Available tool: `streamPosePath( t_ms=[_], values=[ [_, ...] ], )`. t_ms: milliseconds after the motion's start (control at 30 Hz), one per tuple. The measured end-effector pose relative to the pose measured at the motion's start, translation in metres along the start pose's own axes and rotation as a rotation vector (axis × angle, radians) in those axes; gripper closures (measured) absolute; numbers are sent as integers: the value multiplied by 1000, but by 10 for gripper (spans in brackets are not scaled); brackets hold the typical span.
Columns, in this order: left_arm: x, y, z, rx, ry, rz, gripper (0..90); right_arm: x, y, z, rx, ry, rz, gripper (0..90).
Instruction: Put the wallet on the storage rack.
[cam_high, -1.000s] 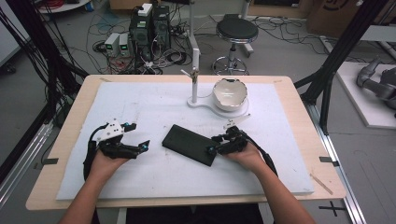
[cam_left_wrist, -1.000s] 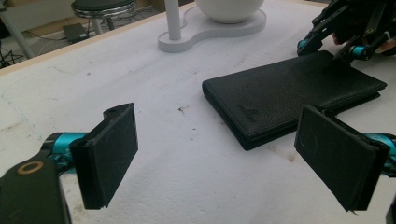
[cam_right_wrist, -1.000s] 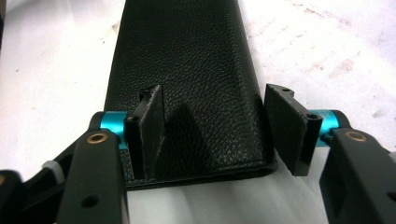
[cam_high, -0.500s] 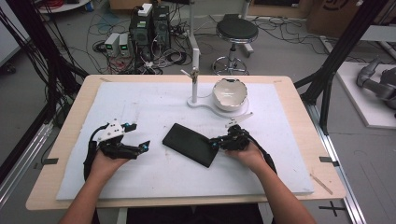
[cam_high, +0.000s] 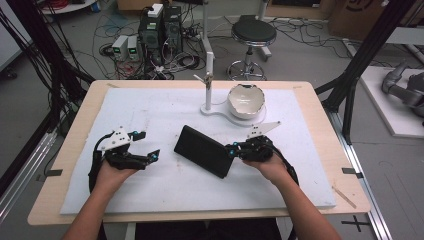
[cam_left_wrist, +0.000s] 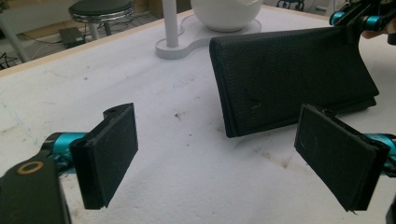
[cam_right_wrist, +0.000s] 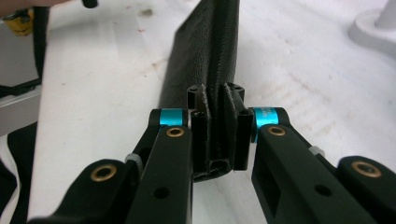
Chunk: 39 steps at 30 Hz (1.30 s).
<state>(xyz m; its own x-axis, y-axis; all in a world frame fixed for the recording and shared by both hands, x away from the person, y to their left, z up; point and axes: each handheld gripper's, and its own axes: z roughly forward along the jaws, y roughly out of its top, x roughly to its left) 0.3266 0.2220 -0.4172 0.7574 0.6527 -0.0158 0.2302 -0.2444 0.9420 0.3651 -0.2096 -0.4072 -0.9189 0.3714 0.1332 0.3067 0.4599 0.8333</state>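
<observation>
Wallet (cam_high: 204, 150), black and closed, lies at the middle of the worktop (cam_high: 165, 107) on its white cover, set on a diagonal from far left to near right. Right claw (cam_high: 233, 150) grips the wallet's near-right end; in the right gripper view the two pads (cam_right_wrist: 198, 135) press flat against the edge of the wallet (cam_right_wrist: 205, 56) from both sides, with the leather pinched between them. Left claw (cam_high: 146, 145) sits to the left of the wallet, apart from it, with its jaws spread wide and nothing between them; in the left gripper view the wallet (cam_left_wrist: 289, 74) lies beyond the gap. White bowl (cam_high: 246, 101) stands on a white stand (cam_high: 209, 90) at the far middle of the worktop, behind the wallet and well apart from both claws.
</observation>
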Motion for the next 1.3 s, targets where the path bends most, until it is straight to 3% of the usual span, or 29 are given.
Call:
streamPosePath(
  t_ms=[167, 333, 500, 633, 767, 833, 1000, 1033, 1067, 1100, 1133, 1233, 1300],
  values=[
    [-2, 2, 1, -12, -20, -1, 133, 9, 10, -12, -41, 12, -81, 838],
    [-4, 4, 2, -27, -59, -3, 133, 13, 13, -20, -59, 28, -108, 838],
    [-11, 8, 7, -50, -133, 3, 133, 20, 17, -24, -72, 62, -157, 838],
    [-17, 14, 9, -101, -245, -8, 133, 28, 20, -25, -70, 104, -201, 838],
    [-23, 17, 15, -83, -289, 3, 133, 35, 24, -25, -78, 134, -246, 837],
    [-28, 18, 21, -66, -327, 10, 133, 38, 26, -24, -87, 149, -259, 837],
    [-34, 19, 28, -50, -374, 26, 137, 42, 29, -22, -99, 177, -282, 837],
    [-37, 19, 28, -41, -405, 54, 283, 42, 29, -20, -95, 181, -275, 836],
    [-37, 19, 28, -41, -405, 54, 416, 42, 29, -20, -95, 181, -275, 836],
    [-39, 19, 28, -36, -411, 74, 416, 42, 29, -19, -95, 183, -269, 836],
    [-39, 20, 26, -30, -425, 92, 560, 39, 28, -18, -89, 186, -243, 834],
    [-43, 29, 19, -33, -454, 106, 714, 35, 24, -18, -107, 184, -205, 825],
    [-45, 32, 18, -28, -457, 116, 738, 30, 21, -19, -136, 176, -186, 792]
  ],
)
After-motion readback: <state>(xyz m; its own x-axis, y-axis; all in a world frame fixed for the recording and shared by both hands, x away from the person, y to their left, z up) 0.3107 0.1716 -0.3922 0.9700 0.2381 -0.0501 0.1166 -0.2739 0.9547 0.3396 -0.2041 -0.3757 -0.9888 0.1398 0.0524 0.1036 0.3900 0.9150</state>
